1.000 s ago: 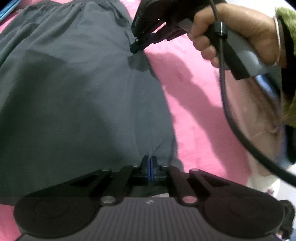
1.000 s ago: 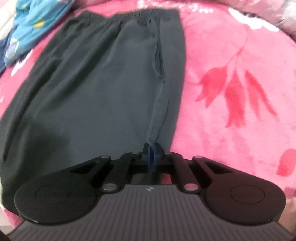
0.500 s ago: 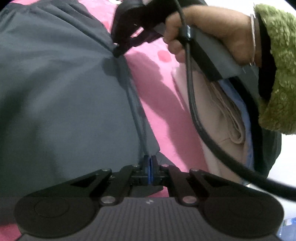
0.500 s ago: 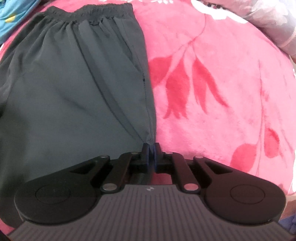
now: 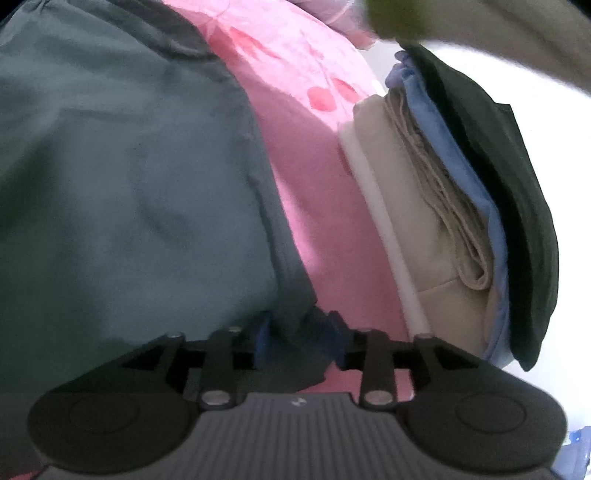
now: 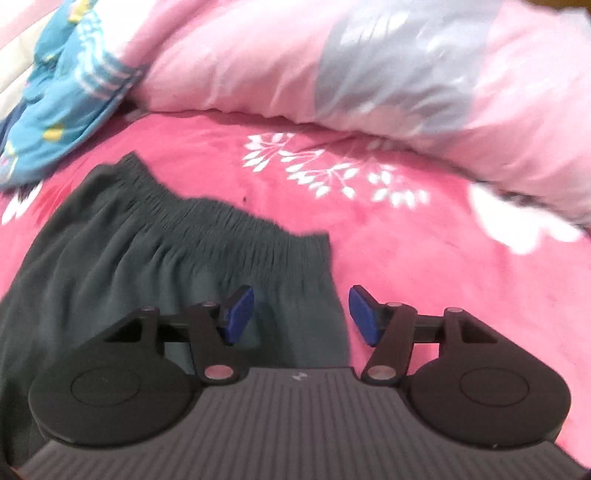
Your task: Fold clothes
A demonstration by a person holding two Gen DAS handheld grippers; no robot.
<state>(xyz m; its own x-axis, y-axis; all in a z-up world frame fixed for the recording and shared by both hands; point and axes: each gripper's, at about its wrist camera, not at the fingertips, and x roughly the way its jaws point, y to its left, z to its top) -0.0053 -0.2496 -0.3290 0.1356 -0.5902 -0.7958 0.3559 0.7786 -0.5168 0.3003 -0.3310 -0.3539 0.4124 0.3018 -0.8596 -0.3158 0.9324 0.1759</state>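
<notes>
Dark grey trousers (image 5: 129, 177) lie flat on the pink bedspread (image 5: 314, 177). In the left wrist view their right edge runs down between the fingers of my left gripper (image 5: 299, 336), which stands open around that hem. In the right wrist view the gathered elastic waistband (image 6: 207, 225) of the trousers (image 6: 110, 280) lies just ahead. My right gripper (image 6: 301, 314) is open over the waistband's right corner, with one blue pad (image 6: 238, 314) above the cloth and the other above the pink spread. Neither gripper grips anything.
A stack of folded clothes (image 5: 443, 206), beige, blue and dark green, sits to the right of the trousers. A fuzzy green sleeve (image 5: 388, 18) shows at the top. A pink and grey quilt (image 6: 369, 74) and a blue patterned garment (image 6: 62, 92) lie beyond the waistband.
Both grippers were shut on the trousers' edge and have now opened and let it go. The right gripper and hand have left the left wrist view, and both cameras have shifted.
</notes>
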